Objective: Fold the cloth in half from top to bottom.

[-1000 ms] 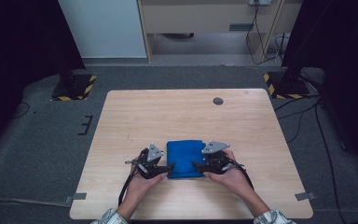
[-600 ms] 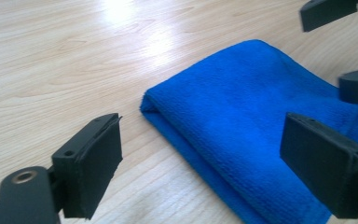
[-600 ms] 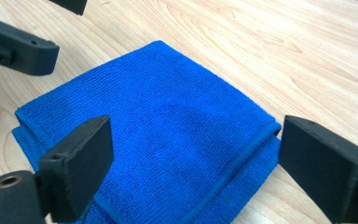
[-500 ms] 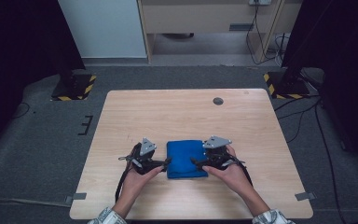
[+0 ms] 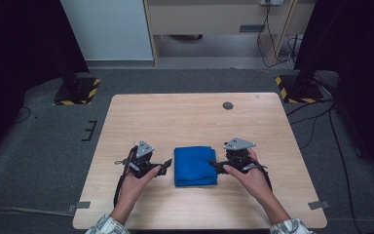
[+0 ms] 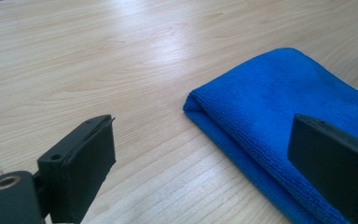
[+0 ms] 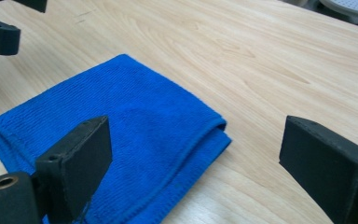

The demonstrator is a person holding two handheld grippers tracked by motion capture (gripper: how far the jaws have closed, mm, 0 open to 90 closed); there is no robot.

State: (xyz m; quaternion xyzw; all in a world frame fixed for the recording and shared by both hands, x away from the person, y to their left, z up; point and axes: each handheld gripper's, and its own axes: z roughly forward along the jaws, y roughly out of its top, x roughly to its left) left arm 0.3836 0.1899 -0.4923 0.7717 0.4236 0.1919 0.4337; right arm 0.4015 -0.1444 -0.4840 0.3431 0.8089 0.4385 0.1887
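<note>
Since the earlier frames we see both hands drawn back from the cloth, jaws just opening, nothing between them | left hand-held gripper (image 5: pixel 164 165) spread, just left of cloth | right hand-held gripper (image 5: pixel 214 165) spread at its right edge | blue cloth (image 5: pixel 195 165) folded square, flat on desk (image 5: pixel 185 117), near front middle

1. Blue cloth (image 5: pixel 195 166): microfibre, folded into a neat rectangle w/ stacked layers.
2. Lies flat on the table (image 5: pixel 185 117), near the front edge, approx. centred left-to-right.
3. Rounded fold visible at one corner (image 6: pixel 192 103); layered edges show at another corner (image 7: pixel 220 131).
</note>
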